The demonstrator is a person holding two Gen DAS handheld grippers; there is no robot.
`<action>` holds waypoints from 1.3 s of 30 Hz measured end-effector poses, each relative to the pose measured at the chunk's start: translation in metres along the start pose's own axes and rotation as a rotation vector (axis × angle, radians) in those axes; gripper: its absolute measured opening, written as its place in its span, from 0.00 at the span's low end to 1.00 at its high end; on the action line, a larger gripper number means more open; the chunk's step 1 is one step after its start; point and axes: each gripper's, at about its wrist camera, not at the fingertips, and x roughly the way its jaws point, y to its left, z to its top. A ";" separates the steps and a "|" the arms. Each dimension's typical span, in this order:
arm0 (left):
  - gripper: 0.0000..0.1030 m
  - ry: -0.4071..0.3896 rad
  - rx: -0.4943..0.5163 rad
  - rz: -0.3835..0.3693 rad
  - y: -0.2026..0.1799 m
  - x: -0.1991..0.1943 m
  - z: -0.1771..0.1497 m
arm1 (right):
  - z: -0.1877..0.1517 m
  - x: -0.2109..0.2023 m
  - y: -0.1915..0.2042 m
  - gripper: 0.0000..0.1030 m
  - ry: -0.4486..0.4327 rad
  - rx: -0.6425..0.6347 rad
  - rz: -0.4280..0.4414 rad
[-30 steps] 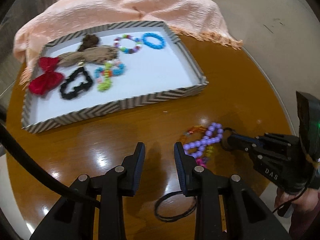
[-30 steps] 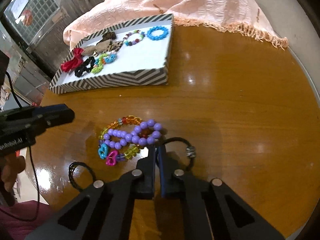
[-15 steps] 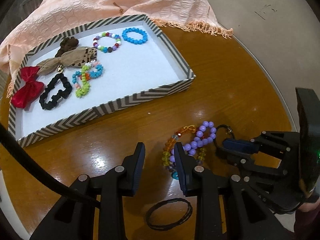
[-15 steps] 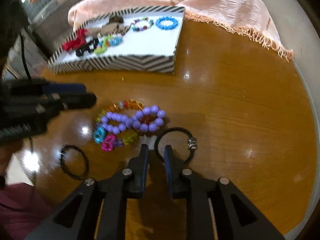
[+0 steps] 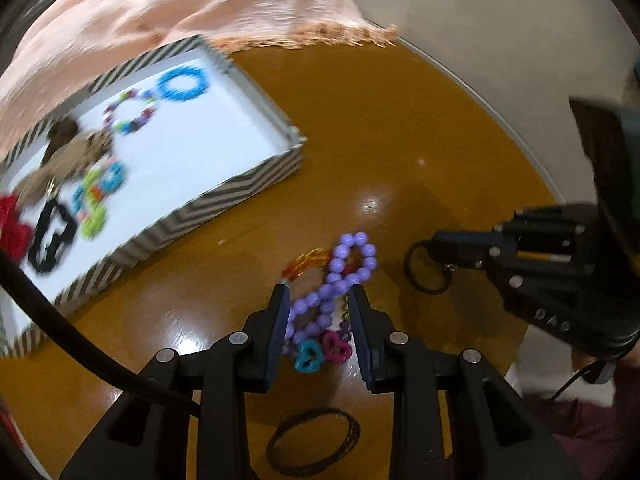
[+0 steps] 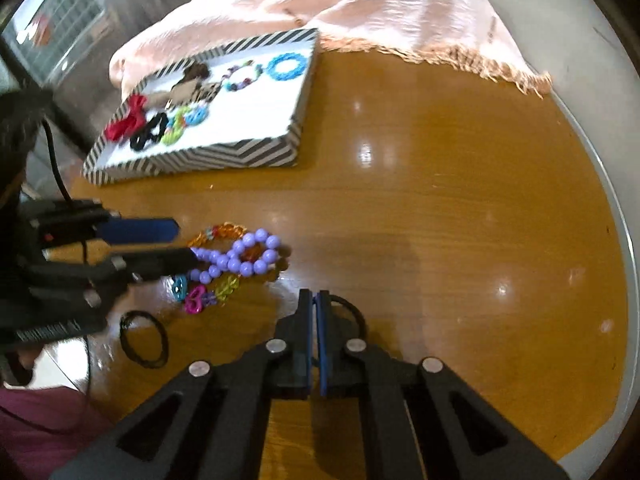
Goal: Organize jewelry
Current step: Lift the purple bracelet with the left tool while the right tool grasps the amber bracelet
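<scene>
Two hand-held grippers work the low centre of both views. The left hand-held gripper stands open, its fingers either side of the purple bead bracelet, which lies on the tabletop tangled with an orange and yellow chain and blue and pink links. The right hand-held gripper is pressed shut on the black hair tie, seen at centre right of the left view as a loop hanging off its tip; whether the loop is clear of the wood is hard to say through the blur.

The striped tray, at the upper left of both views, already holds a blue bracelet, a mixed bead bracelet, a red bow and a black scrunchie. A thin black band lies at the bottom of the left view.

To do the pick well, I would lower the left fingers until they touch the wood, then close across the narrow waist of the purple beads, so one strand is pinched firmly. Lift slowly, since the tangled chain will likely come along or snag.
</scene>
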 end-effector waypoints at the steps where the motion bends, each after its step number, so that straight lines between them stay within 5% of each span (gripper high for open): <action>1: 0.15 0.008 0.019 0.009 -0.003 0.004 0.002 | 0.000 -0.001 -0.001 0.02 -0.005 0.010 0.005; 7: 0.15 0.058 0.076 -0.030 -0.007 0.022 0.006 | -0.008 -0.002 -0.005 0.02 0.000 0.042 0.022; 10: 0.04 0.051 0.088 -0.050 -0.006 0.025 0.008 | -0.010 -0.003 -0.007 0.06 0.007 0.049 0.017; 14: 0.00 0.045 0.051 -0.081 0.002 0.022 0.013 | -0.012 -0.004 -0.007 0.24 0.014 0.041 0.003; 23: 0.00 -0.051 -0.094 -0.215 0.037 -0.036 0.024 | -0.011 0.006 -0.003 0.24 0.054 -0.035 -0.099; 26: 0.00 -0.075 -0.142 -0.246 0.054 -0.052 0.023 | -0.006 0.006 0.000 0.24 0.049 -0.034 -0.071; 31: 0.00 -0.121 -0.199 -0.202 0.072 -0.072 0.018 | 0.006 0.012 0.024 0.24 0.040 -0.051 0.047; 39: 0.00 -0.149 -0.272 -0.101 0.092 -0.085 -0.002 | 0.023 0.043 0.062 0.27 0.065 -0.139 -0.019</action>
